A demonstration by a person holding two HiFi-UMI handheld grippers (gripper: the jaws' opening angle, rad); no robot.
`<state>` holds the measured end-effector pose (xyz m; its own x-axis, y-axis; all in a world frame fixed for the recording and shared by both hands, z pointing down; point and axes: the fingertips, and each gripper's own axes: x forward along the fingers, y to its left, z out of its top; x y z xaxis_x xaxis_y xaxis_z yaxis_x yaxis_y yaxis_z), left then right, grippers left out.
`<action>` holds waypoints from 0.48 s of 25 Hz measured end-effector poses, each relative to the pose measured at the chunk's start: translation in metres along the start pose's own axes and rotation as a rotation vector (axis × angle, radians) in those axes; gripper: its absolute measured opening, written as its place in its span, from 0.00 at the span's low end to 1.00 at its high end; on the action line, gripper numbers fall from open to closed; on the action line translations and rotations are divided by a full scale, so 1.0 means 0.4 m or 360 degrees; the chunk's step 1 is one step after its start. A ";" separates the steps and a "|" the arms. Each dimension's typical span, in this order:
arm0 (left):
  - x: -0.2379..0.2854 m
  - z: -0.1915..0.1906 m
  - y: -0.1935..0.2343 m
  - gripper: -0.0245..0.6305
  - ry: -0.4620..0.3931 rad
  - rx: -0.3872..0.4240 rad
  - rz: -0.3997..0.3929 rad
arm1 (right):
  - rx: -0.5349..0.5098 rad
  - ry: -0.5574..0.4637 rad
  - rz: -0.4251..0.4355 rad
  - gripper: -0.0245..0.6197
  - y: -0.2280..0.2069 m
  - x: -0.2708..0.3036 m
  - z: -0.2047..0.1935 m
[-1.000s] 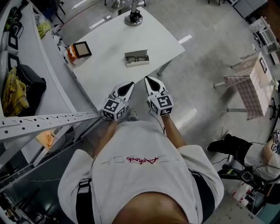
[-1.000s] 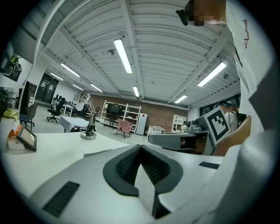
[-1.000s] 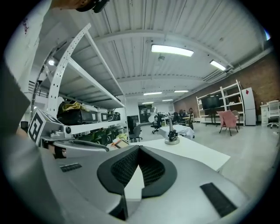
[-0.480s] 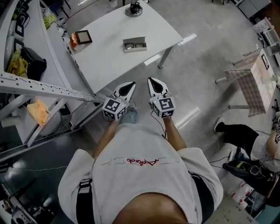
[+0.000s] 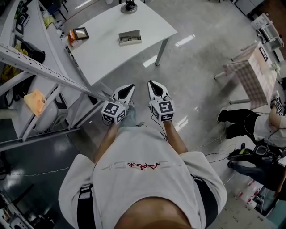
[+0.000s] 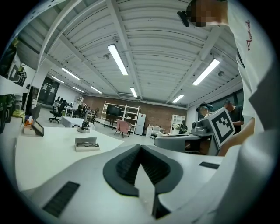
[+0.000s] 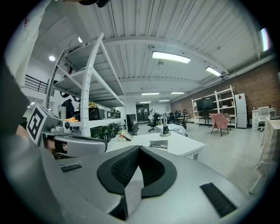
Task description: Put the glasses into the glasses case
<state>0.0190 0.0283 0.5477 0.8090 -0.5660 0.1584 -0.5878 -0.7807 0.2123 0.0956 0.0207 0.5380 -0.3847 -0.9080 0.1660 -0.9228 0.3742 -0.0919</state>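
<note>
The open grey glasses case (image 5: 130, 37) lies on the white table (image 5: 107, 49) far ahead, with dark-framed glasses inside it. It also shows small in the left gripper view, as the case (image 6: 86, 143), and in the right gripper view, as the case (image 7: 158, 145). My left gripper (image 5: 129, 87) and right gripper (image 5: 151, 83) are side by side over the grey floor, well short of the table. Both point toward it. The left gripper (image 6: 140, 147) and the right gripper (image 7: 139, 148) are each shut with nothing between the pads.
A metal shelving rack (image 5: 40, 67) runs along the left, close to my left gripper. On the table stand a framed picture (image 5: 81, 33) and a black stand (image 5: 129, 5). At the right are a table with a checked cloth (image 5: 250, 71), a seated person (image 5: 250, 127) and floor cables (image 5: 210, 143).
The table and case have slid up and away in the head view. Both grippers have drawn back from the table over the floor and stay shut.
</note>
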 end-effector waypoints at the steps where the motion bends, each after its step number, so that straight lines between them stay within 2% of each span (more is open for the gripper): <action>1: -0.007 0.000 -0.011 0.07 -0.0005 0.0005 -0.0002 | -0.0004 -0.0004 -0.0005 0.06 0.005 -0.012 0.001; 12: -0.104 -0.030 -0.077 0.07 -0.0024 0.0031 0.0005 | -0.0035 -0.0035 -0.0005 0.06 0.096 -0.092 -0.018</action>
<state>0.0032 0.0790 0.5460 0.8072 -0.5723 0.1442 -0.5902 -0.7839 0.1928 0.0743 0.0698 0.5355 -0.3817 -0.9129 0.1448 -0.9242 0.3754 -0.0696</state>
